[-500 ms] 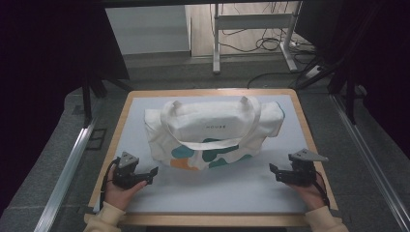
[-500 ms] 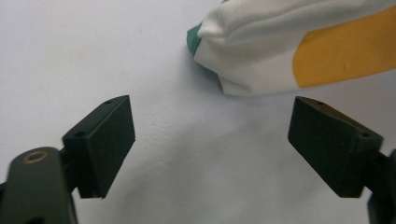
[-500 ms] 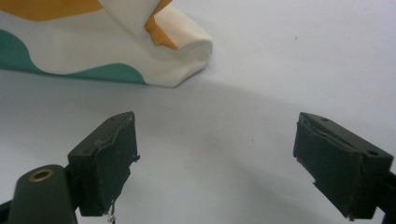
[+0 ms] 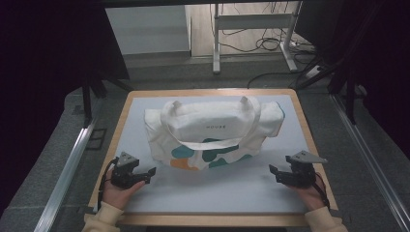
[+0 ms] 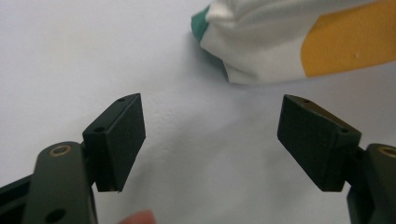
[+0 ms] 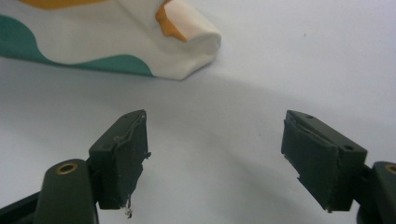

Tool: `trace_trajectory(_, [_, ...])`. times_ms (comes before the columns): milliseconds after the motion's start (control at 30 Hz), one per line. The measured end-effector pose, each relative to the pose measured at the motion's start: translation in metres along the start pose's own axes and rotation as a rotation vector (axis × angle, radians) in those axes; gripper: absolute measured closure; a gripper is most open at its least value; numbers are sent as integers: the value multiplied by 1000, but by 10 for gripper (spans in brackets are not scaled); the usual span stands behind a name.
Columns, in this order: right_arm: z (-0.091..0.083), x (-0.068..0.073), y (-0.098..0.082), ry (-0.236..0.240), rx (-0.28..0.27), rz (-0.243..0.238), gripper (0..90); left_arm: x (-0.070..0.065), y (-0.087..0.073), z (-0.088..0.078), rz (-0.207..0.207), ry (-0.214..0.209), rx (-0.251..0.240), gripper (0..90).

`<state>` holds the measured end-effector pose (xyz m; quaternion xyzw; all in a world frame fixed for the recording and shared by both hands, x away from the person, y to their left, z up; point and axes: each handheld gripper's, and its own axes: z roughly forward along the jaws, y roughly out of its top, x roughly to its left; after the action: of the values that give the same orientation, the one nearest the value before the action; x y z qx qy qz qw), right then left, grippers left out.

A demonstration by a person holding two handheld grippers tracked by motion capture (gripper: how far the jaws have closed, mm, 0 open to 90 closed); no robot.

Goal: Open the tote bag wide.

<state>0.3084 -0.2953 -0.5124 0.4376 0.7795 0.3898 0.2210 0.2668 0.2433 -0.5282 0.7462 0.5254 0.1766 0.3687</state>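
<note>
— What sits at the centre of the table?

— One white cloth tote bag (image 4: 212, 130), folded over on itself, lies on the pale mat (image 4: 217, 193) slightly toward the far side, about midway between left and right. It has two handles, looped across its top face, a small line of printed lettering, and teal and orange patches along its near edge.

— How many grippers, and where?

— Two. The left gripper (image 4: 149, 174) rests at the near left, just off the bag's near-left corner but apart from it. The right gripper (image 4: 274, 173) rests at the near right, farther from the bag's near-right corner. Each is held in one hand: the left hand (image 4: 118, 192) and the right hand (image 4: 309, 193), both in cream sleeves, coming in from the near edge.

— Are the jaws holding anything?

— No. In the left gripper view the two black jaws stand wide apart over bare mat, with the bag's orange and teal corner (image 5: 289, 42) beyond them. In the right gripper view its two jaws likewise stand spread, nothing between them, a rolled corner of the bag (image 6: 140, 42) lying farther off.

— And around the table?

— One wooden tabletop (image 4: 123, 121) frames the mat; beyond its far edge stands one white metal frame (image 4: 251, 21) with cables on the floor.
</note>
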Motion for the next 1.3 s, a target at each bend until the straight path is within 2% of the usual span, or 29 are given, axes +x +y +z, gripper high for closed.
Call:
trace_trajectory(267, [-2,-1,-1,4,4,-18,245,-3,1,-5,12,15,-21,240])
trace_trajectory(400, [-1,1,-1,3,5,-39,245,-4,2,-6,18,3,-19,246])
trace_trajectory(1067, [-3,1,0,25,12,-14,305,-2,2,-13,6,0,-46,241])
trace_trajectory(1167, [-4,0,2,29,4,-9,312,-2,3,-15,-11,-31,-53,239])
trace_trajectory(1300, [-8,1,7,46,-17,1,318,-4,6,-20,-2,-22,-68,237])
